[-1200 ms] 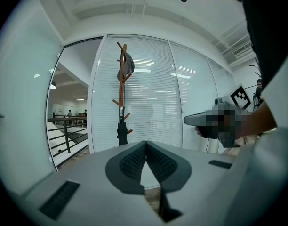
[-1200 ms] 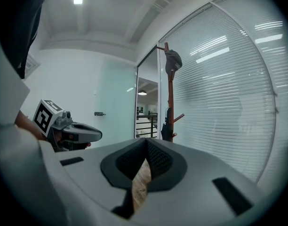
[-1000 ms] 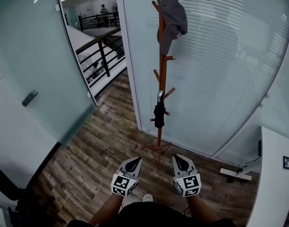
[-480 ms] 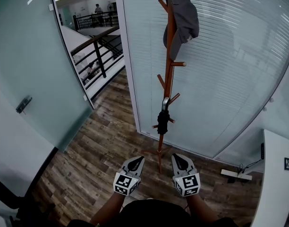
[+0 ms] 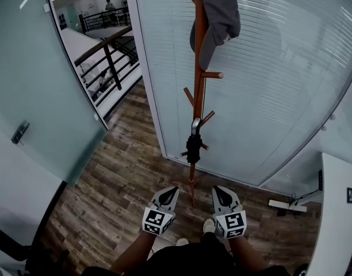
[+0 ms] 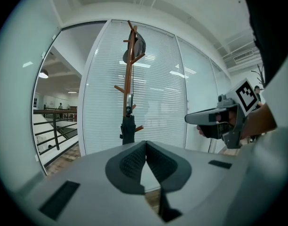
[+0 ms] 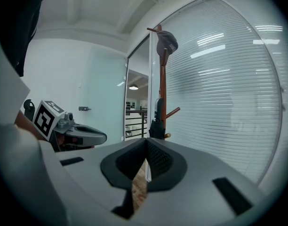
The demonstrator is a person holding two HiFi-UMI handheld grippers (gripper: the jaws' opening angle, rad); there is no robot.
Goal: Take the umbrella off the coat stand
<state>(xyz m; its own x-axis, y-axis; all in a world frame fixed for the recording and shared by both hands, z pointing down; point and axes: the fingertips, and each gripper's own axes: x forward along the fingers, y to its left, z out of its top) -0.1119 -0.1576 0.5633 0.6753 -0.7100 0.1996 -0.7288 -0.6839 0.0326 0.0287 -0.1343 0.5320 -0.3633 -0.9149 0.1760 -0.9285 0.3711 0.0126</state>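
A folded black umbrella (image 5: 194, 147) with a silver-grey handle hangs from a low peg of the wooden coat stand (image 5: 198, 79). It also shows in the left gripper view as the umbrella (image 6: 128, 126) and in the right gripper view as the umbrella (image 7: 156, 121). My left gripper (image 5: 169, 194) and right gripper (image 5: 221, 193) are held side by side low in the head view, short of the stand's base. Both are shut with nothing between the jaws. The left gripper's tips (image 6: 146, 144) and the right gripper's tips (image 7: 146, 141) point towards the stand.
A grey cap (image 5: 217, 19) hangs high on the stand. Behind it stands a glass wall with blinds (image 5: 279, 85). A frosted glass door (image 5: 38, 79) is at the left, with a black railing (image 5: 110, 68) beyond the opening. A white desk edge (image 5: 337, 211) is at the right.
The head view has moved closer to the stand. Both grippers stay shut and side by side and have advanced towards its base.
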